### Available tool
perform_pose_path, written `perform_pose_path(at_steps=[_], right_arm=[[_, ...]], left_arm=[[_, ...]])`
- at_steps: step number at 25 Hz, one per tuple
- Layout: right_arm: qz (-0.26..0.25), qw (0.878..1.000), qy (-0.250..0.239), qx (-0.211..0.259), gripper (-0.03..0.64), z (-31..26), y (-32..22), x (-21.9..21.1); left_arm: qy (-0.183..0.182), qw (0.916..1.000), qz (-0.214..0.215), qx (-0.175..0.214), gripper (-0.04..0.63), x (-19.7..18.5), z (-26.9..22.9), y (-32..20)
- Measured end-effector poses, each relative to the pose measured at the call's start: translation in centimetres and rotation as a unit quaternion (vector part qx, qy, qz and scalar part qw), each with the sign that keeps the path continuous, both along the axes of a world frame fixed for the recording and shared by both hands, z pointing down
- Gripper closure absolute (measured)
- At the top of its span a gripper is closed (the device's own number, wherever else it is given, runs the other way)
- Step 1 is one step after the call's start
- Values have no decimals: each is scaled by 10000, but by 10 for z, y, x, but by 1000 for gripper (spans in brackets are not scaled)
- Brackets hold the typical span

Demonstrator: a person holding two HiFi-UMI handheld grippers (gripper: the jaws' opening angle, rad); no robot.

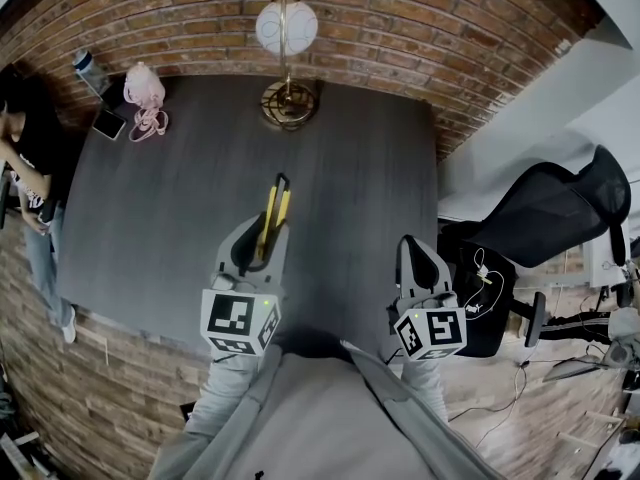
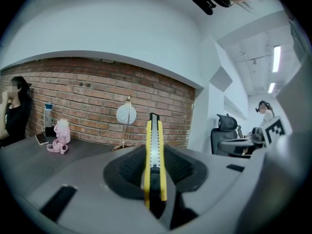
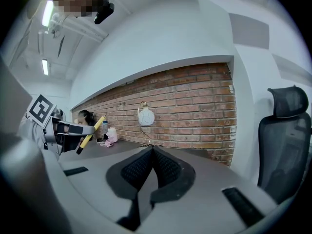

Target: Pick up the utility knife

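Note:
A yellow and black utility knife [image 1: 272, 213] is clamped between the jaws of my left gripper [image 1: 257, 240], held in the air above the dark grey table [image 1: 200, 168]. In the left gripper view the knife [image 2: 154, 155] stands up between the two black pads, its tip pointing away toward the brick wall. From the right gripper view the knife [image 3: 90, 133] sticks out of the left gripper at the far left. My right gripper [image 1: 418, 264] hovers beside the table's right edge, its jaws [image 3: 152, 165] pressed together with nothing between them.
A gold lamp with a white globe [image 1: 288, 28] stands at the table's far edge. A pink bottle with a strap [image 1: 146, 96], a phone [image 1: 108, 124] and a clear water bottle [image 1: 90, 70] lie at the far left corner. A person [image 1: 25, 178] stands at the left; a black office chair [image 1: 555, 208] is at the right.

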State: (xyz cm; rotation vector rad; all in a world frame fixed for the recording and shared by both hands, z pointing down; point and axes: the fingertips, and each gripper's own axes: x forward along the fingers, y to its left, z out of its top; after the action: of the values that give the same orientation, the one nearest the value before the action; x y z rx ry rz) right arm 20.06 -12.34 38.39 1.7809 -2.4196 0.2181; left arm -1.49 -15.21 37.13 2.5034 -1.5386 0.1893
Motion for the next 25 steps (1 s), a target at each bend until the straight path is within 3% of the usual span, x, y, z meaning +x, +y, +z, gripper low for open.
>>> perform_pose_path(at_steps=[25], right_arm=[[-187,9998,39,31,600,-1,1,-8]], left_arm=[[-21,10000,27,-41,472,4,2,3]])
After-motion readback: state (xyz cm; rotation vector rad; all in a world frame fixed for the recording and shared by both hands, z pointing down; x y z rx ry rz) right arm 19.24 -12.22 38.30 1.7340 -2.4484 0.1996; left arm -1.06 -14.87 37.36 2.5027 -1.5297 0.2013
